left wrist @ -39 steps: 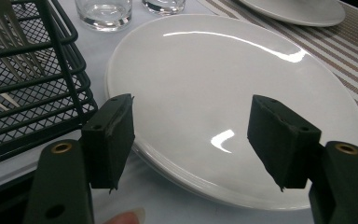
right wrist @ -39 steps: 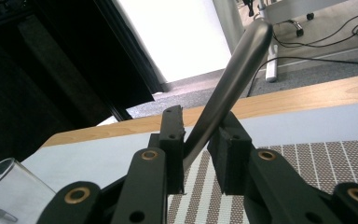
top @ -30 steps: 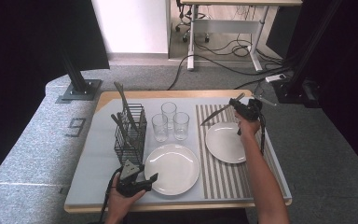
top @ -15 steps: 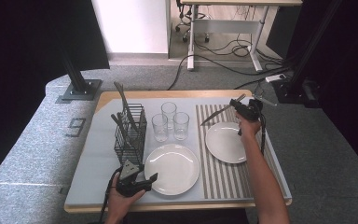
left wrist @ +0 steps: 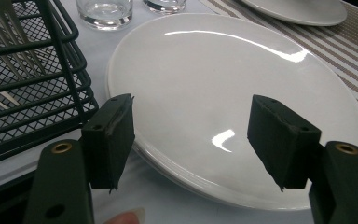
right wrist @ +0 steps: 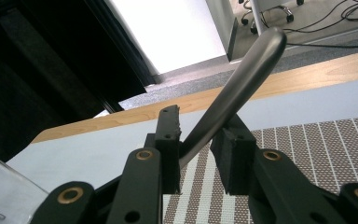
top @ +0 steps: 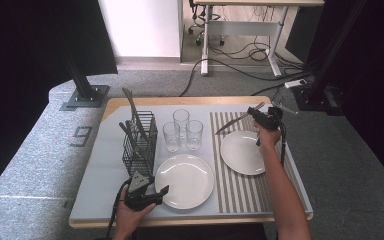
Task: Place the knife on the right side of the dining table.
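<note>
A: Jaws first. We see the right gripper (top: 258,114) clenched on a metal utensil (top: 232,123); in the right gripper view its handle (right wrist: 233,95) runs up and away between the two pads.

B: Agreed. From the high view the utensil slants down to the left, its tip over the striped placemat (top: 245,192), just beyond the far rim of the smaller white plate (top: 242,152). We cannot tell whether it is a knife or something else.

A: Left gripper (top: 152,192): jaws released, wide apart, nothing between them. In the left gripper view the pads sit just above the near edge of the larger white plate (left wrist: 223,93).

B: We note that plate lies on the grey mat (top: 105,175), with the black wire cutlery basket (top: 139,145) just beside it on the left.

A: Three clear glasses (top: 182,131) stand between the basket and the placemat, grouped close together, beyond the larger plate.
</note>
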### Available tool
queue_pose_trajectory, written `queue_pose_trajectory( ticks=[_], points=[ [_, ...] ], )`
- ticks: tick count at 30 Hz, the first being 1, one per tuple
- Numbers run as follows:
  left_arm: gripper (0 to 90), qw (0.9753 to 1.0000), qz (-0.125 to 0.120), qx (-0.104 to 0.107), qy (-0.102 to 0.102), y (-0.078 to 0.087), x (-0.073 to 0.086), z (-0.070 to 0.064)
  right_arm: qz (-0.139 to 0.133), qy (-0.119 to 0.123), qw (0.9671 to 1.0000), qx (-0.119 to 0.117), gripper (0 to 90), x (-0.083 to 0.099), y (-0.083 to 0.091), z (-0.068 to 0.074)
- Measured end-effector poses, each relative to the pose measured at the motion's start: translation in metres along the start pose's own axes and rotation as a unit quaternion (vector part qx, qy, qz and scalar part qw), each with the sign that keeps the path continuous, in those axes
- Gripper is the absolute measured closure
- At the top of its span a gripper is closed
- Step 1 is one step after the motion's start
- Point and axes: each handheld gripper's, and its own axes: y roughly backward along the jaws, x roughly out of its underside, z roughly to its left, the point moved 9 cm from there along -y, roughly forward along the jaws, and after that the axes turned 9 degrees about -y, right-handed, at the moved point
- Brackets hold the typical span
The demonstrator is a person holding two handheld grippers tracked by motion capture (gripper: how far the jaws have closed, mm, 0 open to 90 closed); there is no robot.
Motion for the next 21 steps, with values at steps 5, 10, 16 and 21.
queue_pose_trajectory(
  ticks=[5,10,16,21],
  points=[
    [31.8,1.0,-0.001,0.0,0.0,0.0002,-0.0001,0.0001,0.002,-0.005,1.0,0.004,71.6,0.001,-0.0001,-0.004],
    [31.8,1.0,0.0,0.0,0.0,-0.0001,0.0001,0.0001,0.006,-0.008,0.9999,0.006,71.3,0.0019,0.0004,-0.0067],
    [31.8,1.0,0.001,0.0,-0.001,-0.0004,0.0002,-0.0004,0.006,-0.01,0.9999,0.005,71.2,0.0023,0.0002,-0.008],
    [31.8,1.0,0.003,0.001,-0.001,-0.0014,0.0011,-0.0008,0.007,-0.013,0.9999,0.008,70.9,0.0026,-0.0003,-0.0098]
  ],
)
